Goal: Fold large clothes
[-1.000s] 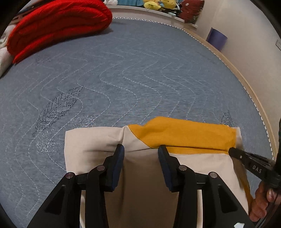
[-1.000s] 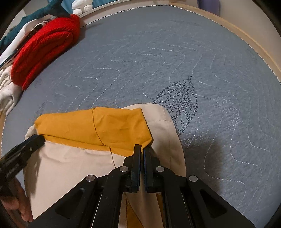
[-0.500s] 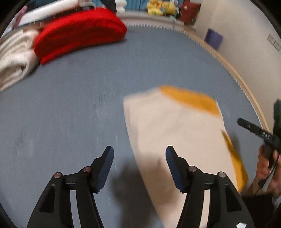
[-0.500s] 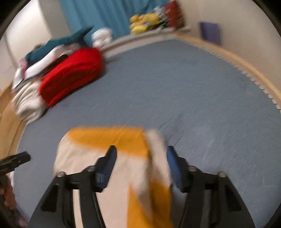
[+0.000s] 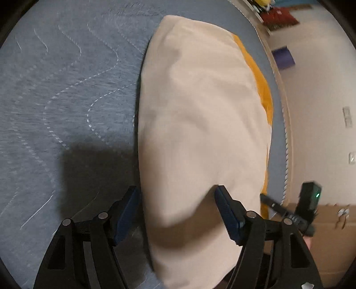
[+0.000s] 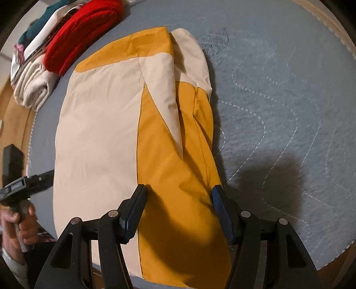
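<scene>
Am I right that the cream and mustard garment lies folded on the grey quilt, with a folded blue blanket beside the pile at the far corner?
Not quite. The folded blanket beside the pile of clothes is red, not blue, as the right wrist view shows. The rest holds: the cream and mustard garment lies folded on the grey quilt.

Folded cream-and-mustard garment [image 6: 115, 124]: near end cut off by the bottom edge in both views, w/ each hand-held gripper's frame covering part of it. Left view shows only a thin mustard strip along the garment's right side; rest hidden under cream fabric. Quilted bed cover [image 5: 66, 100] is motion-smeared, stitching streaky. Stack of folded clothes [image 6: 66, 42], top left in right view, clipped by the lens rim; lower items can't be told apart. Shelf items [image 5: 278, 17], top right in left view: too small & blurred to identify.
</scene>
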Action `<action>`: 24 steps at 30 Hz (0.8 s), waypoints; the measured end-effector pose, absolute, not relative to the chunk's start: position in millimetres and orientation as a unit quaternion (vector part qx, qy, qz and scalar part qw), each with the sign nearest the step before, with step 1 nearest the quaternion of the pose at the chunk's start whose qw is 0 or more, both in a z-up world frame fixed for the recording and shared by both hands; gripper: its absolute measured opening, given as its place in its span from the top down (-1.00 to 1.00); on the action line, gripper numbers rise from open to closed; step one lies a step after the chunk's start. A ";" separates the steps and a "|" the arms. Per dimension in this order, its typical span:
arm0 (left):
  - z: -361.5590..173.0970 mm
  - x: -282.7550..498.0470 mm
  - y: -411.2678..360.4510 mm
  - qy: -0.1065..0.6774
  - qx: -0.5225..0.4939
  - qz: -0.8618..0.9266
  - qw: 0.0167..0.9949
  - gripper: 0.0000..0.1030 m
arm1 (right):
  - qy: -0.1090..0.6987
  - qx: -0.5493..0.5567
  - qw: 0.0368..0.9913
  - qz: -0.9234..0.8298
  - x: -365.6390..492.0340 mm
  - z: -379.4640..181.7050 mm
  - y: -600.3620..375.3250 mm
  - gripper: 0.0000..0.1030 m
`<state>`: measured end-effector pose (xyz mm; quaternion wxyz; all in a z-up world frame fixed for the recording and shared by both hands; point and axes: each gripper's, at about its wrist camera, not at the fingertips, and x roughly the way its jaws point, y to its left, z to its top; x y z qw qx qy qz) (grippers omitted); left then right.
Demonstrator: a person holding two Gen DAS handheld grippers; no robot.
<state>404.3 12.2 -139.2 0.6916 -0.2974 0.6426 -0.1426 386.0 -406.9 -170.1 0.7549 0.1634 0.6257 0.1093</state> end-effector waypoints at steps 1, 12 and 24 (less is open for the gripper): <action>-143.3 407.5 13.7 0.642 -0.307 -0.142 0.688 -0.40 | 0.627 0.169 0.752 0.110 386.7 -173.6 -410.2 -0.19; -161.2 437.1 -13.4 0.623 -0.318 -0.160 0.697 -0.26 | 0.625 0.211 0.742 0.123 400.7 -194.6 -407.1 0.07; -87.6 437.0 22.0 0.557 -0.242 -0.149 0.780 0.53 | 0.567 0.199 0.781 0.169 400.3 -152.8 -357.0 0.76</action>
